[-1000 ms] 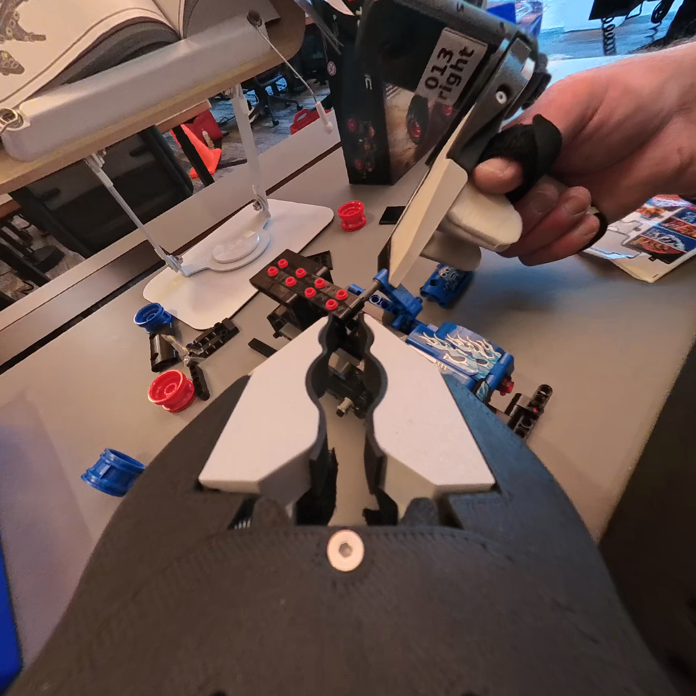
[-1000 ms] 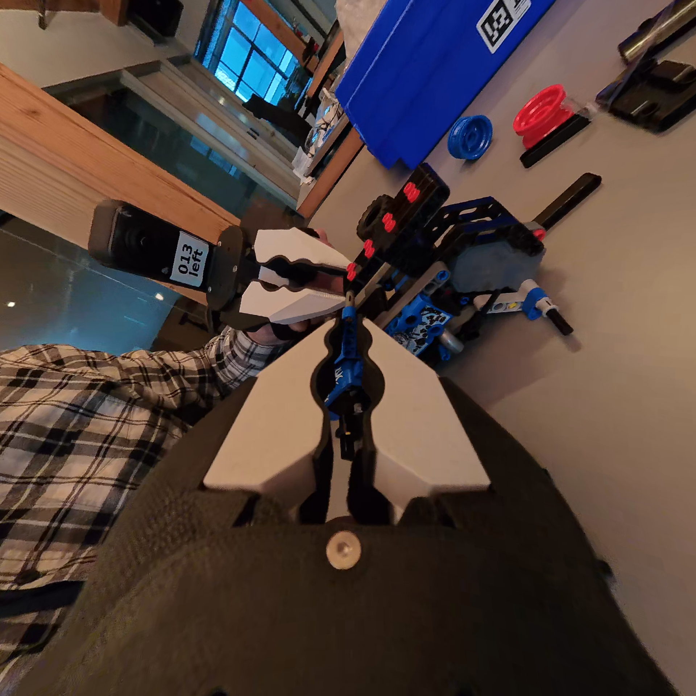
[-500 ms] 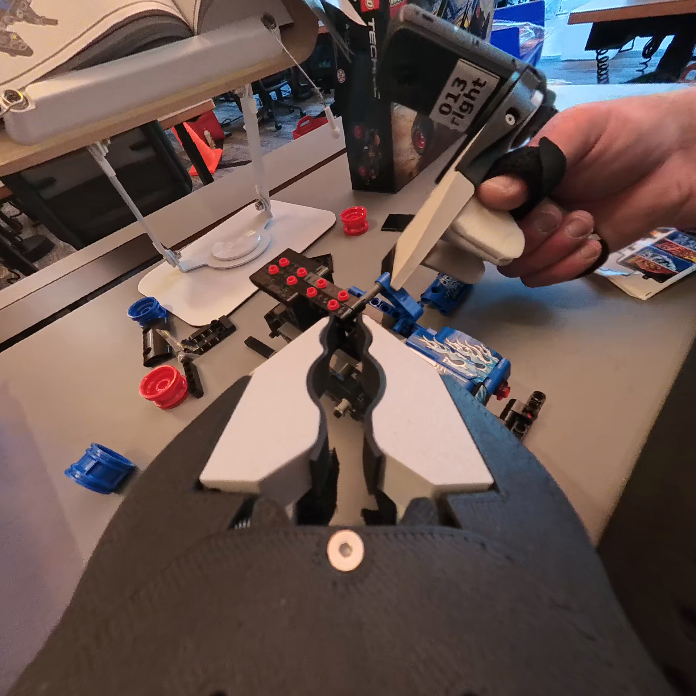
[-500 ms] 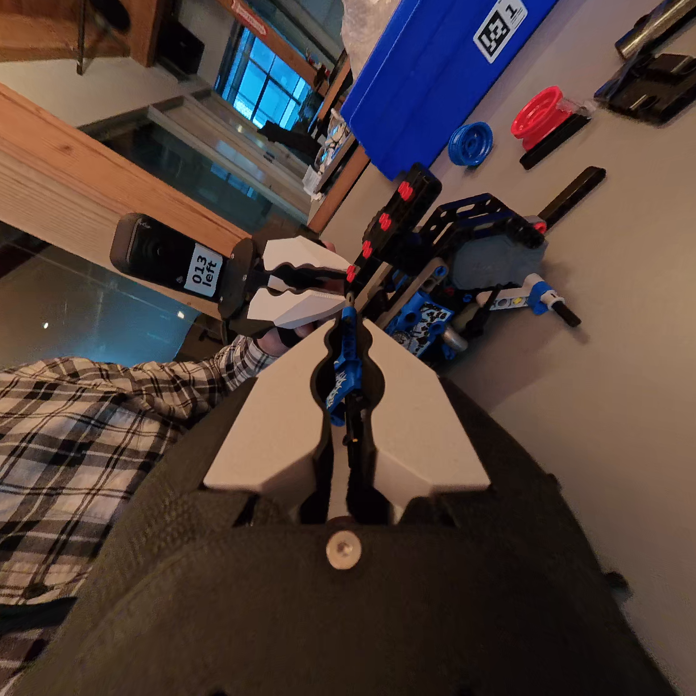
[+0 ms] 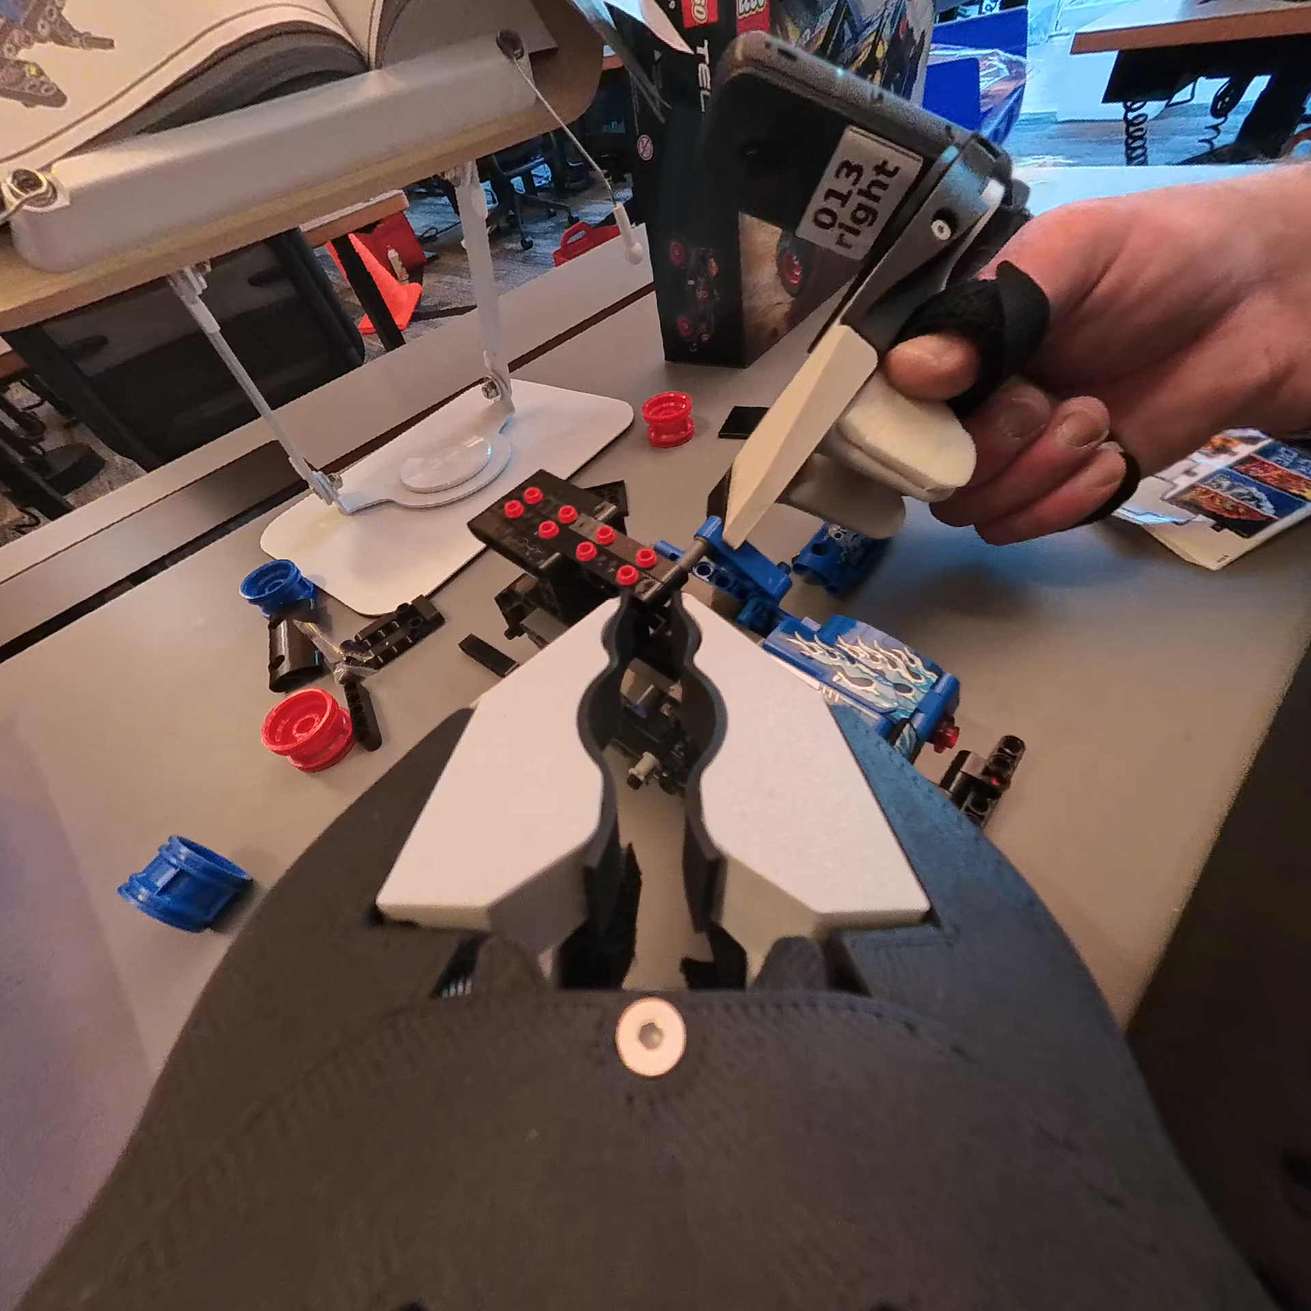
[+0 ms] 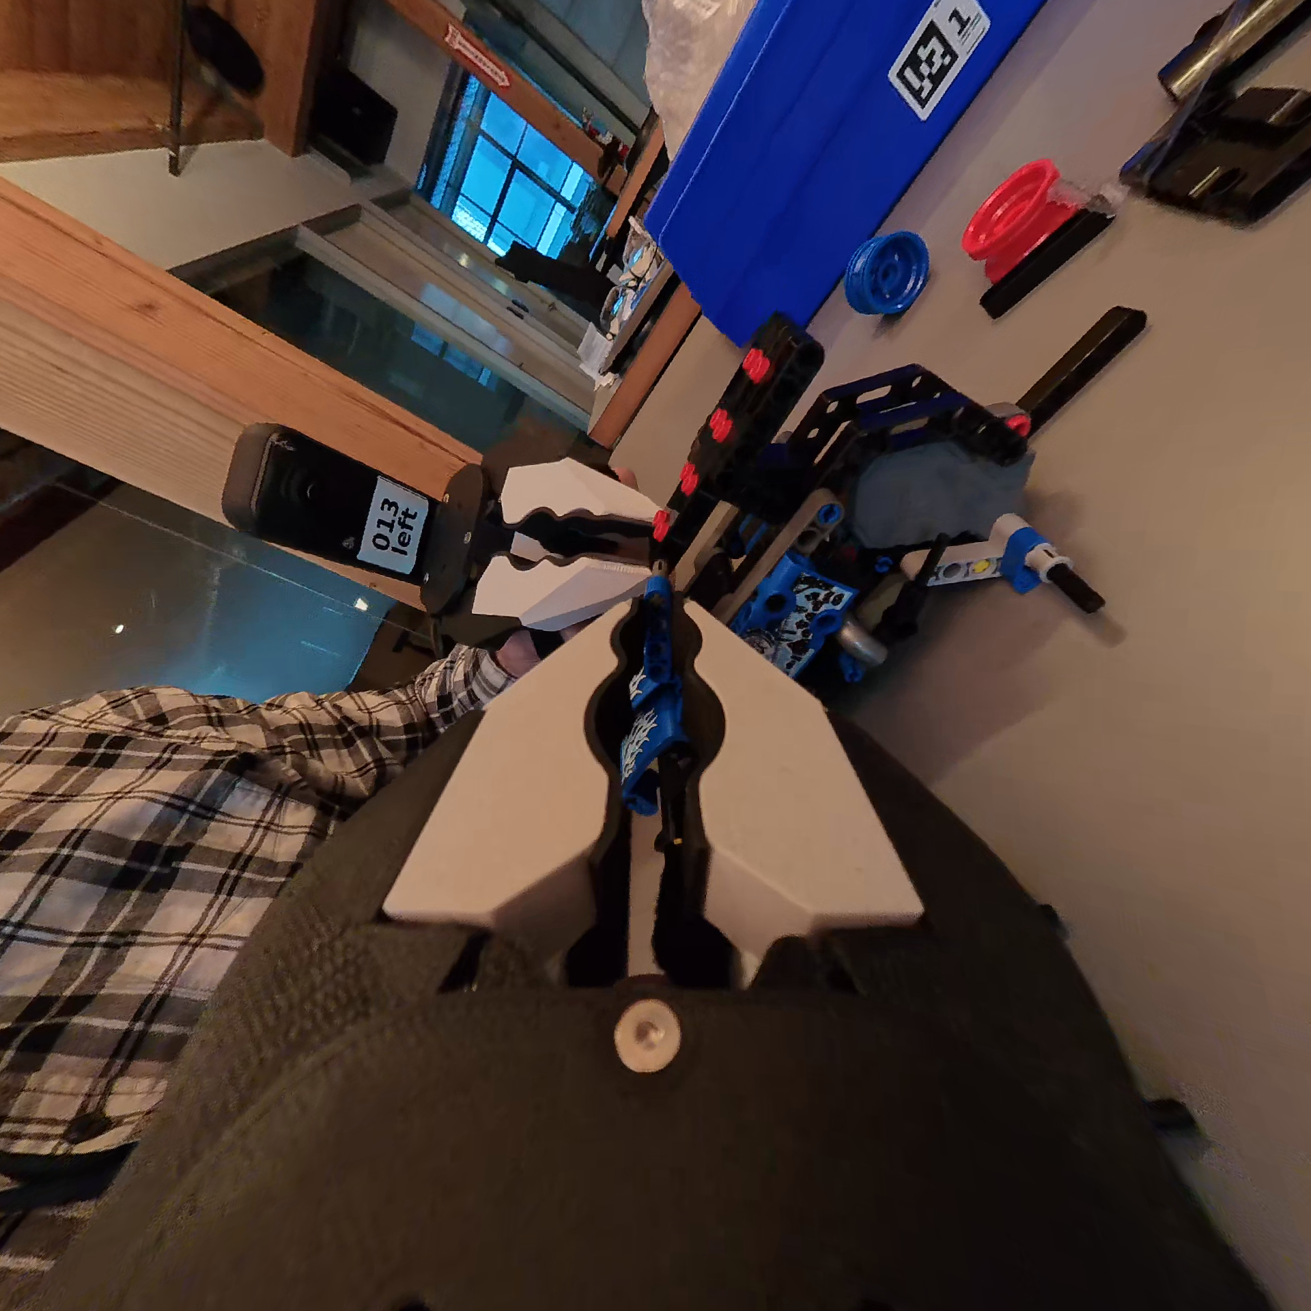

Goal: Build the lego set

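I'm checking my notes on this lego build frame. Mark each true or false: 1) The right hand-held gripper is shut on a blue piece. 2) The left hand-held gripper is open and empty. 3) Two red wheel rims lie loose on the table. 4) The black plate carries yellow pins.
1) True: the right hand-held gripper is shut on the blue piece.
2) False: the left hand-held gripper grips the lego model.
3) True: one red rim near, another red rim farther.
4) False: the black plate carries red pins.

White book stand [image 5: 454,489] holds an open book [image 5: 177,42] above grey table [image 5: 128,681]
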A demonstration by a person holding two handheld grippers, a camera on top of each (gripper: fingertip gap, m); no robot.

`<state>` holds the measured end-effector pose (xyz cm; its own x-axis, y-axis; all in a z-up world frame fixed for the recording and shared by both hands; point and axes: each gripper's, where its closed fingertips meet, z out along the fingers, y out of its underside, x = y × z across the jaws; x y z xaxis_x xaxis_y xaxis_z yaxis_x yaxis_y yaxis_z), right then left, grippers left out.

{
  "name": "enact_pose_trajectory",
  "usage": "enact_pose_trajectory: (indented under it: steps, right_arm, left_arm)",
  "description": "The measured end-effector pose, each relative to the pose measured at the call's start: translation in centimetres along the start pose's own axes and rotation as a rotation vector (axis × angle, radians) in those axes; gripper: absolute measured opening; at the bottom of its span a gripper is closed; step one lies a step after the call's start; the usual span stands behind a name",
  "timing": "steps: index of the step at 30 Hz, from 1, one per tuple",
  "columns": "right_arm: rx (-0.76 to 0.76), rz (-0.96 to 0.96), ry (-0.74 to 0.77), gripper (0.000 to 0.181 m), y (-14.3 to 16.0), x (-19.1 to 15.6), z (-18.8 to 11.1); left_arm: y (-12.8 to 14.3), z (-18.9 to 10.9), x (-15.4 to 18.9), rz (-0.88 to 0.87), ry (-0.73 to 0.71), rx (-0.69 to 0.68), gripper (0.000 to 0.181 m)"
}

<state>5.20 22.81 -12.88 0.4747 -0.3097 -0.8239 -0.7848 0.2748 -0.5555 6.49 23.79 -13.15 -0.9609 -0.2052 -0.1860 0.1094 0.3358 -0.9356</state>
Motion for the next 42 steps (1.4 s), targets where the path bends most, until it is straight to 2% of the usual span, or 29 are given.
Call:
enact_pose_trajectory:
  steps: [9,17,23,33,42]
  right_arm:
    - [-0.033,-0.055,0.034,0.006,0.0,0.1,-0.1]
    - [-0.141,-0.164,0.078,0.021,1.5,0.3,-0.6]
    - [-0.197,-0.238,0.116,0.013,2.2,0.4,-0.1]
    - [-0.135,-0.185,0.061,0.016,1.1,-0.1,-0.6]
    - [-0.059,-0.178,0.071,0.007,0.0,0.2,-0.1]
  left_arm:
    - [-0.1,0.1,0.2,0.055,-0.008,-0.004,0.009]
    - [-0.2,0.1,0.4,0.050,0.015,0.002,0.013]
    - [-0.1,0.1,0.5,0.043,0.022,0.000,0.013]
    - [-0.1,0.1,0.4,0.055,0.013,-0.002,0.014]
    - [0.0,0.2,0.1,0.038,0.006,-0.004,0.013]
